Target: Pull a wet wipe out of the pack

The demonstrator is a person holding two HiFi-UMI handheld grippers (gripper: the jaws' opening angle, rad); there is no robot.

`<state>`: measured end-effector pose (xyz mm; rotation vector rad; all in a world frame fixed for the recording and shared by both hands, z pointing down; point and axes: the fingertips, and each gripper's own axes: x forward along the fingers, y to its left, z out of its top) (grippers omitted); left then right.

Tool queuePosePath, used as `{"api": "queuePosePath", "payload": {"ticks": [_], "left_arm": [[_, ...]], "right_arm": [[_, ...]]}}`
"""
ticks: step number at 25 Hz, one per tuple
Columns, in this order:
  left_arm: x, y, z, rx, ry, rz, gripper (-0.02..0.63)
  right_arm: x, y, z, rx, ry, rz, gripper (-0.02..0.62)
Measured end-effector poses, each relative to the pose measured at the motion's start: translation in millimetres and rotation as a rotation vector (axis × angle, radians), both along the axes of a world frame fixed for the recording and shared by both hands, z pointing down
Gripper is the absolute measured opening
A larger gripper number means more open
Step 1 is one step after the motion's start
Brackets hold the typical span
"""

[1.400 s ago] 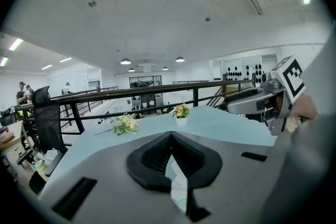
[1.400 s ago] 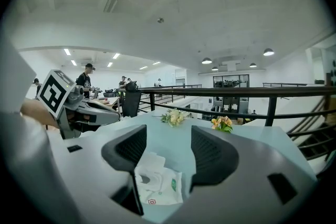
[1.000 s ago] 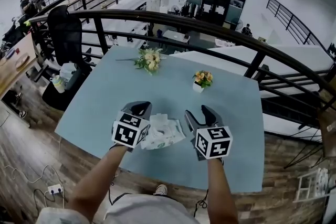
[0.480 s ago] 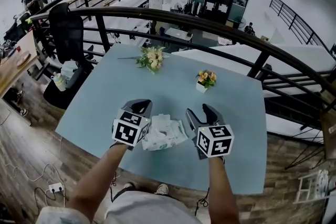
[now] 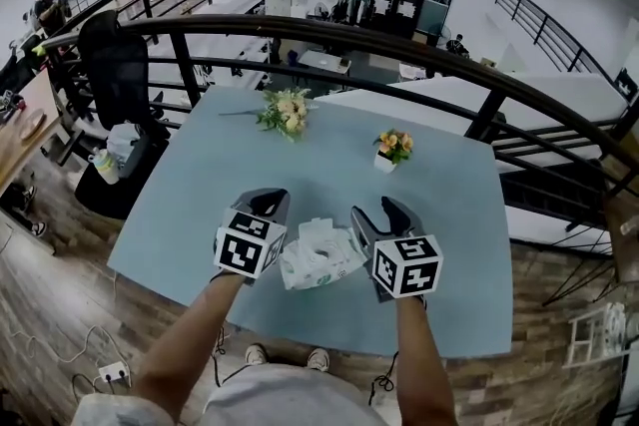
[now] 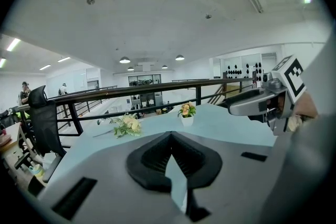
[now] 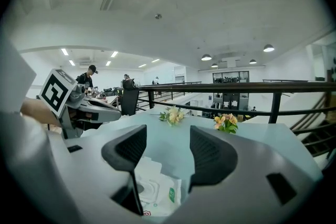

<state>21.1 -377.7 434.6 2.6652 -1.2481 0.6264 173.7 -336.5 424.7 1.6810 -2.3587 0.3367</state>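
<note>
The left gripper [image 6: 170,136] has its jaws pressed together on nothing. At 3 o'clock of it, the right gripper [image 7: 169,147] has its jaws spread and holds nothing. The white soft wet wipe pack [image 5: 319,255] lies between them on the pale blue table [image 5: 439,214], below the right jaws. Its left edge is hidden behind the left marker cube, and the right gripper view cuts off its near end. At 12 o'clock stand a small white flowerpot [image 5: 390,152] and a loose flower bunch [image 5: 283,112]. Beyond them is a black railing [image 5: 399,43].
</note>
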Motion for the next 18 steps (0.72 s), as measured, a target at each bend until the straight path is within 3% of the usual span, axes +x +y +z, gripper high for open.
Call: {"api": "queuePosePath", "payload": {"ticks": [18], "left_arm": [[1,24,26,-0.036,0.0,0.078,-0.005]], "right_arm": [[-36,22,48,-0.122,0.017,-0.017,0.25]]}}
